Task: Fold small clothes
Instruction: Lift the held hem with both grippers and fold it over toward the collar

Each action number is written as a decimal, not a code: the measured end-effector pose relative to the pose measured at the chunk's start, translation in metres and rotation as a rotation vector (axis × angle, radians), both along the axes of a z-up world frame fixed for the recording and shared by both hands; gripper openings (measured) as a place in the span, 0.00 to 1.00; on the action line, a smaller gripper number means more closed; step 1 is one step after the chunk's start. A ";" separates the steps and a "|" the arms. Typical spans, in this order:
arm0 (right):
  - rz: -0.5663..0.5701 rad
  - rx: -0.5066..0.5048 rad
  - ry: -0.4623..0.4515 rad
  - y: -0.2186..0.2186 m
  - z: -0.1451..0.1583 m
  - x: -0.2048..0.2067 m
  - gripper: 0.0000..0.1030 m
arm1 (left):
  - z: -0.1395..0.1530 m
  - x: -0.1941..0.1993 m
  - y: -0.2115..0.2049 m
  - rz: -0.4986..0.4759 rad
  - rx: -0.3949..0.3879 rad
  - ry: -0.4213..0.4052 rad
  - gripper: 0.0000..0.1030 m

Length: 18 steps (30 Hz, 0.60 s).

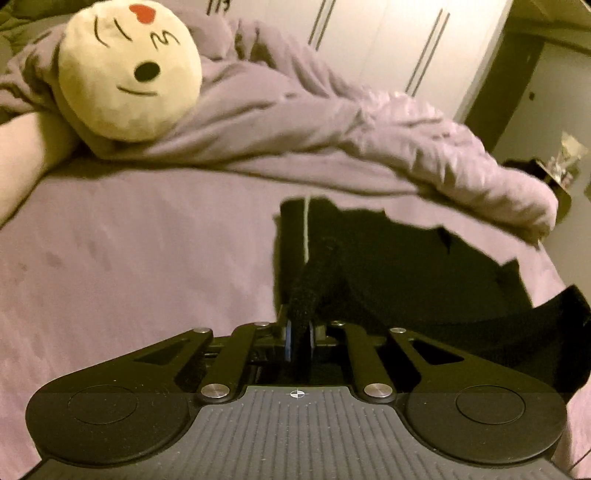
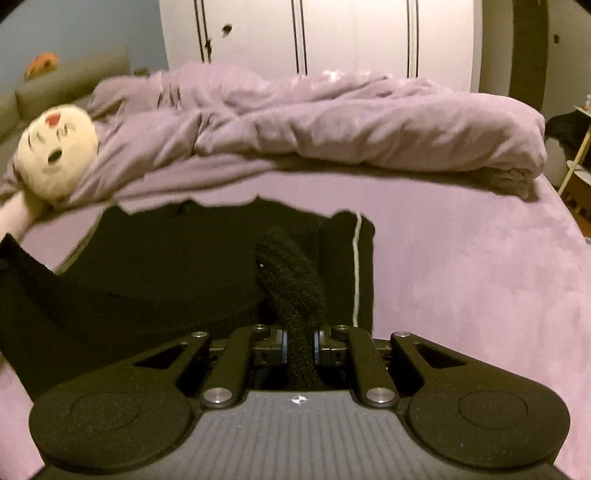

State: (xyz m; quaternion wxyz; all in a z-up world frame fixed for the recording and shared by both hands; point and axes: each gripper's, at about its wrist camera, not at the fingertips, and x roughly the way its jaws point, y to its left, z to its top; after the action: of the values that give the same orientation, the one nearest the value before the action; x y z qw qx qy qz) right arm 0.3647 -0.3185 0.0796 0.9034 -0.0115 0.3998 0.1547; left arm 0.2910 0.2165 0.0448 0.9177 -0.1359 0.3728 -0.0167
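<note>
A small black knitted garment point(image 1: 312, 280) is pinched in my left gripper point(image 1: 300, 332), which is shut on it. My right gripper point(image 2: 300, 341) is shut on a rounded black knitted piece point(image 2: 291, 280) of the same kind. Beyond both lies a flat black garment point(image 2: 173, 258) with a thin white stripe point(image 2: 356, 266) on the purple bed sheet; it also shows in the left wrist view point(image 1: 399, 266). I cannot tell whether both grippers hold the same piece.
A crumpled purple duvet point(image 2: 332, 122) lies across the far side of the bed point(image 1: 129, 258). A cream round face cushion point(image 1: 125, 70) rests on it at the left. White wardrobe doors point(image 2: 332, 33) stand behind. The bed edge drops off at the right point(image 2: 569, 206).
</note>
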 end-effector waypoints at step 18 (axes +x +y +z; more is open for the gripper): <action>-0.132 -0.092 0.064 0.013 -0.062 0.125 0.16 | -0.053 0.148 -0.019 0.023 0.007 0.078 0.27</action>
State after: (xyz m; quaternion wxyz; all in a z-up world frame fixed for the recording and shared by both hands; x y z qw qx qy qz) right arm 0.4898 -0.3057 0.0180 0.8968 -0.0214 0.4352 0.0766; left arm 0.4392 0.1978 -0.0083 0.9031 -0.1373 0.4070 0.0003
